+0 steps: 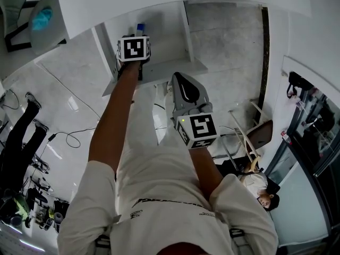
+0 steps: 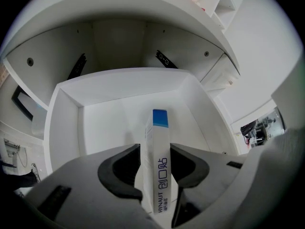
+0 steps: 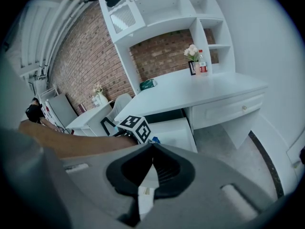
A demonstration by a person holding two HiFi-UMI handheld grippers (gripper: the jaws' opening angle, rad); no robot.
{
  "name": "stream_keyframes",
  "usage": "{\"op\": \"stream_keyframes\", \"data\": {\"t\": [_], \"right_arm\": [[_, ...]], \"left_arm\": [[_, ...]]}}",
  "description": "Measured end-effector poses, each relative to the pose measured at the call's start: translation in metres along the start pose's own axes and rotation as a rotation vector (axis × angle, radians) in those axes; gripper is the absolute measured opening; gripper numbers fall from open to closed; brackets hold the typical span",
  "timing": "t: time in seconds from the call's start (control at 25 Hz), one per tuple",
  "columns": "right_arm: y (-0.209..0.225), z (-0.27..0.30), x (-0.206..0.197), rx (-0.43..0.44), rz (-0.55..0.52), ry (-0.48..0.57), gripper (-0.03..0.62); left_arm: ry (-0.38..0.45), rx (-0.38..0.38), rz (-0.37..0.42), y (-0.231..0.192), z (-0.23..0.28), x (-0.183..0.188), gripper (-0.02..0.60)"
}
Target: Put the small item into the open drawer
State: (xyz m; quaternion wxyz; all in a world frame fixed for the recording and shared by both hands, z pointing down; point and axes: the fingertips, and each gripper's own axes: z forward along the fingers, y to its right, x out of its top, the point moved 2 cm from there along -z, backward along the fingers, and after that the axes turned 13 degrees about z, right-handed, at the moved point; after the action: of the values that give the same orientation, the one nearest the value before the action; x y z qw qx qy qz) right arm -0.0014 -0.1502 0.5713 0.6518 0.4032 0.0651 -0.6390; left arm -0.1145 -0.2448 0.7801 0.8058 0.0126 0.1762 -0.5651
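L gripper [image 2: 155, 151]: jaws wide, pads off the box [image 2: 160, 175], w/ a sliver of gap each side. Box = slim white carton w/ a blue end. It sits btwn the jaws and runs along their line, blue end sticking out past the tips, printed narrow face toward the cam. Can't tell if the blue end touches the drawer floor.

Open drawer [image 2: 64, 128] lies straight ahead of & under the L tips. It's white, w/ side walls either side of the jaws and a back wall beyond the box's blue end. The desk underside arches over it further ahead.

R gripper [image 3: 152, 146]: tips pinched together. A white scrap [image 3: 145, 197] w/ a small label sits in the hollow behind the tips; can't tell what it is. Just ahead of the R tips are the L tool's marker cube [image 3: 136, 127] & the person's forearm [image 3: 71, 140], w/ the drawer right beyond them. Further ahead & up is the white desk [image 3: 200, 87], w/ flowers [image 3: 192, 52] + bottle [image 3: 203, 63] on it.

In the head view the L tool reaches into the drawer. The R tool hangs nearer the body, short of the drawer front.
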Motion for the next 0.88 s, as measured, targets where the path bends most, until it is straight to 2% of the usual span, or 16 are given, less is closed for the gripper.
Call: {"op": "stream_keyframes", "data": {"t": [0.4,0.88], "right_arm": [[-0.009,-0.013,0.012,0.02,-0.029,0.026,-0.005],[-0.031,-0.063,0.039,0.065,-0.092,0.091,-0.005]], "left_arm": [[0.059,-0.014,-0.025,0.005,-0.031,0.012,0.164],[0.149,0.012,-0.037,0.024,-0.108,0.017,0.163]]}}
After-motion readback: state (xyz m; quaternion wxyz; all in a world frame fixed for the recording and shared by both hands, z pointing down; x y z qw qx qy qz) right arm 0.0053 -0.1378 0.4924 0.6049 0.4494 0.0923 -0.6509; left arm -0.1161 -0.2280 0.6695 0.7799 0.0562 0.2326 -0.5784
